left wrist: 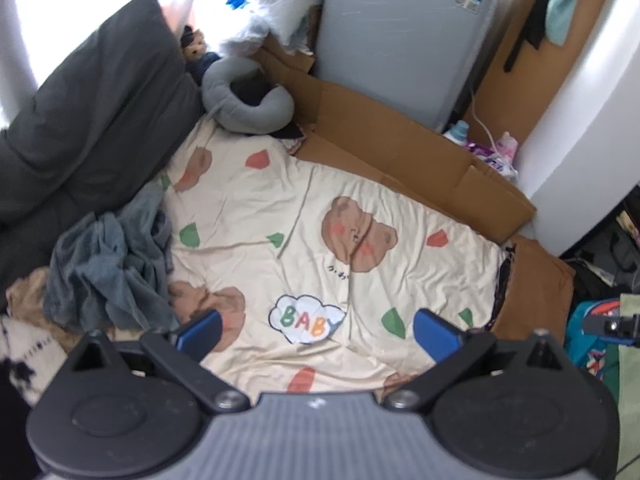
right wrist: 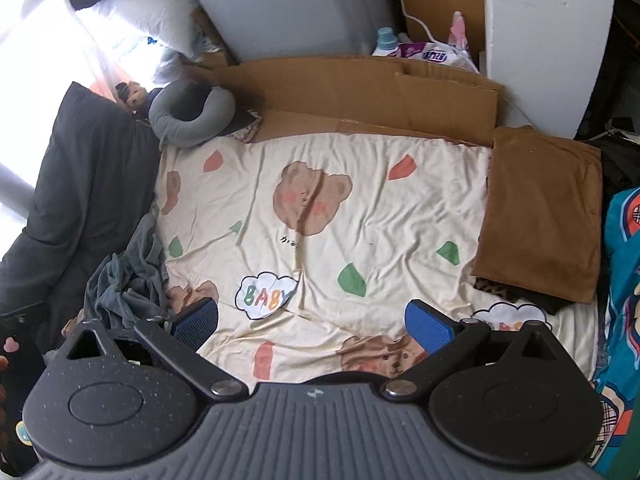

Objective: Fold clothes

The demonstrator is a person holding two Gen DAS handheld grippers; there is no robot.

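the left hand-held gripper (left wrist: 318,334) hangs above the near part of the bed, its blue pads (left wrist: 200,334) spread wide with nothing between them. the right hand-held gripper (right wrist: 312,326) is the same: spread, empty, over the bear-print sheet (right wrist: 360,208).

just beyond the left pad in both views lies a crumpled grey garment (left wrist: 108,268), heaped at the sheet's left edge against a dark cushion (left wrist: 80,120). a tan cloth (left wrist: 28,296) peeks out from under it. on the right side of the bed a brown piece (right wrist: 540,208) lies flat and squared, seemingly folded already, on top of a darker item of which only an edge shows.

the grey garment looks like the next one to fold. it seems thin, soft and light, so it should sag and drape once lifted and is unlikely to slip from ribbed pads. its collar, hem and sleeves cannot be made out in the bunch. a sensible hold would be a raised ridge near the top of the heap, to drag it onto the open sheet, then pinching two outer corners to spread it.

farther back sit a grey neck pillow (left wrist: 248,96) and cardboard (left wrist: 400,140).
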